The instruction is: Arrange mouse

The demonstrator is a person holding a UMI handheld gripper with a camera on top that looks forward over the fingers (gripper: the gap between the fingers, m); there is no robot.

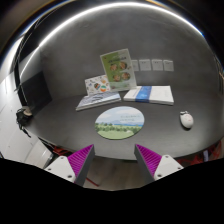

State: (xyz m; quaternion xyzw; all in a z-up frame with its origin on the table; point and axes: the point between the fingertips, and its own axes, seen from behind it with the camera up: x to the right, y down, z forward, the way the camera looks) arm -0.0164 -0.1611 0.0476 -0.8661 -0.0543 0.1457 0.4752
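A small white mouse lies on the dark round table, to the right of a round mouse pad printed with a green landscape. My gripper hangs above the table's near edge, well short of the pad and the mouse. Its two fingers with magenta pads stand wide apart and nothing is between them.
Beyond the pad lie a blue-and-white book, a flat leaflet and an upright green brochure. A wall with sockets stands behind the table. A pale floor shows below the table's edge.
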